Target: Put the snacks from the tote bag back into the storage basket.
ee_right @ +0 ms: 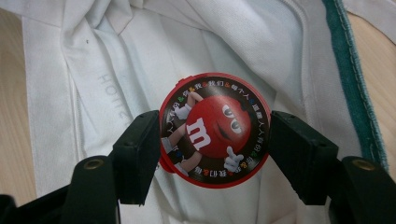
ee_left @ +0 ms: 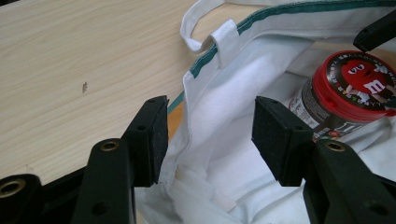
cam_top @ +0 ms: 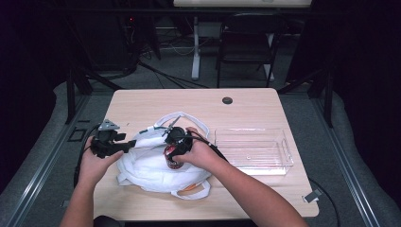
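A white cloth tote bag (cam_top: 146,170) with a green-trimmed rim lies open on the wooden table (cam_top: 142,101). A jar with a red M&M's lid (ee_right: 215,130) stands upright inside the bag's mouth. My right gripper (ee_right: 215,137) reaches down from above, and both its pads rest against the sides of the lid. From the left gripper view the jar (ee_left: 355,84) sits at the right, deep in the bag (ee_left: 224,102). My left gripper (ee_left: 210,135) is at the bag's left rim with its jaws wide apart and loose cloth between them. Seen from above, the left gripper (cam_top: 130,145) points right toward the jar (cam_top: 173,161).
A clear plastic bin (cam_top: 253,151) stands on the table right of the bag. The bag's handles loop out at its far side (cam_top: 182,116) and near side (cam_top: 194,194). A cable hole (cam_top: 227,100) sits near the far edge. A chair (cam_top: 246,42) stands beyond the table.
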`<state>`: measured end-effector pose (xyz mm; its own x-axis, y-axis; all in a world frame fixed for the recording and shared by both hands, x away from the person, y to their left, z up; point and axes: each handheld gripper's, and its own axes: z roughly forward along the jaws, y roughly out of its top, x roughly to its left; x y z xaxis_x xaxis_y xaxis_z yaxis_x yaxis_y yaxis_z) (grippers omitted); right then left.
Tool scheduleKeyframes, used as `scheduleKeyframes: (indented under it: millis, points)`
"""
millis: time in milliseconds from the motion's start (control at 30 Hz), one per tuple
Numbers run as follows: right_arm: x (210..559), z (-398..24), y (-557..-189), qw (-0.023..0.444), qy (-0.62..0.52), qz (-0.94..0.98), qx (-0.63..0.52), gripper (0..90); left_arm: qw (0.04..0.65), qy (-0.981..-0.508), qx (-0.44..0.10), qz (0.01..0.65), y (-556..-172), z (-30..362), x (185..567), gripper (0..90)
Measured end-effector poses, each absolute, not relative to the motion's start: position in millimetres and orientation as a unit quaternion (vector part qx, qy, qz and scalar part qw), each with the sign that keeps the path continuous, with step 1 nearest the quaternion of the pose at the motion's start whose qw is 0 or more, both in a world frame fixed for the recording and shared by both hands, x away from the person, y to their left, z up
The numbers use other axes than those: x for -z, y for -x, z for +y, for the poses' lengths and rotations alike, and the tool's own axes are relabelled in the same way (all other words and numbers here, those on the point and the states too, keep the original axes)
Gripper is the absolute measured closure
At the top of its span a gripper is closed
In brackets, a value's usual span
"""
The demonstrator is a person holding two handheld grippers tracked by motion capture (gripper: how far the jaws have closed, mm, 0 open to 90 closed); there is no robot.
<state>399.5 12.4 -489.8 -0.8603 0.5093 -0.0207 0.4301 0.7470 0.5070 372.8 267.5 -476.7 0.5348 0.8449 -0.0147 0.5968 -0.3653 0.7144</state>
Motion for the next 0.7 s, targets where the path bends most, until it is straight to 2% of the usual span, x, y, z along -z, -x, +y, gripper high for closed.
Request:
scheduleKeyframes:
  millis: [567,700]
  points:
    - [495.9,17.5,-402.4,0.087,-0.258,0.925,-0.265,26.2,0.337,-0.81,-0.176,0.446,-373.8,267.9,477.6,46.2]
    - [500.2,18.2,-404.7,0.077,-0.262,0.929,-0.25,25.4,0.338,-0.81,-0.177,0.446,-373.8,268.3,477.6,46.2]
